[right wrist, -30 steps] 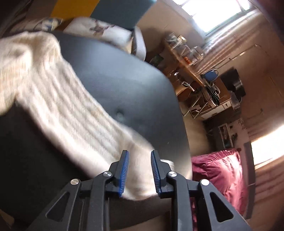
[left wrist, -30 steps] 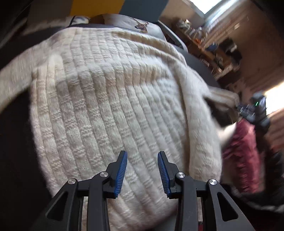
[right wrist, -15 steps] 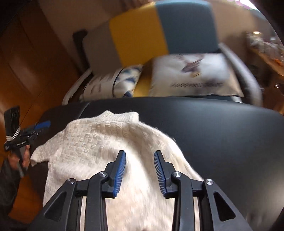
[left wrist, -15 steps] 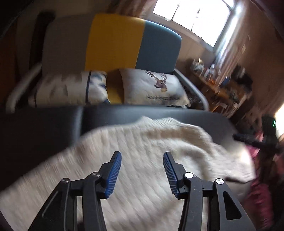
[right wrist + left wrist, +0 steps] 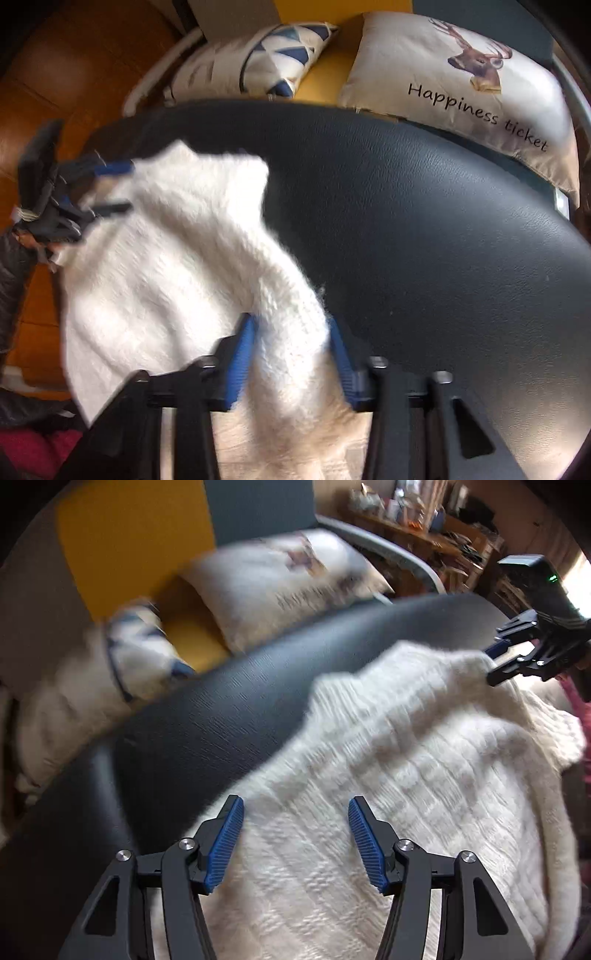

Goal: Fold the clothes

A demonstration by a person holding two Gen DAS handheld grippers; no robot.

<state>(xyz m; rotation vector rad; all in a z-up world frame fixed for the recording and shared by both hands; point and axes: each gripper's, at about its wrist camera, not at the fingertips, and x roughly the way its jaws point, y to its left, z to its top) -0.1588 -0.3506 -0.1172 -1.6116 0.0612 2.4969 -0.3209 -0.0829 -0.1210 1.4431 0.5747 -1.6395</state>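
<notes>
The left gripper point(image 5: 295, 834) jaws are spreading, empty, above the cream sweater point(image 5: 388, 794); the right gripper point(image 5: 291, 354) jaws are closing on its bunched edge. The sweater lies on the black ottoman point(image 5: 424, 221); a thin bite there could slip, collapsing the fold.
</notes>
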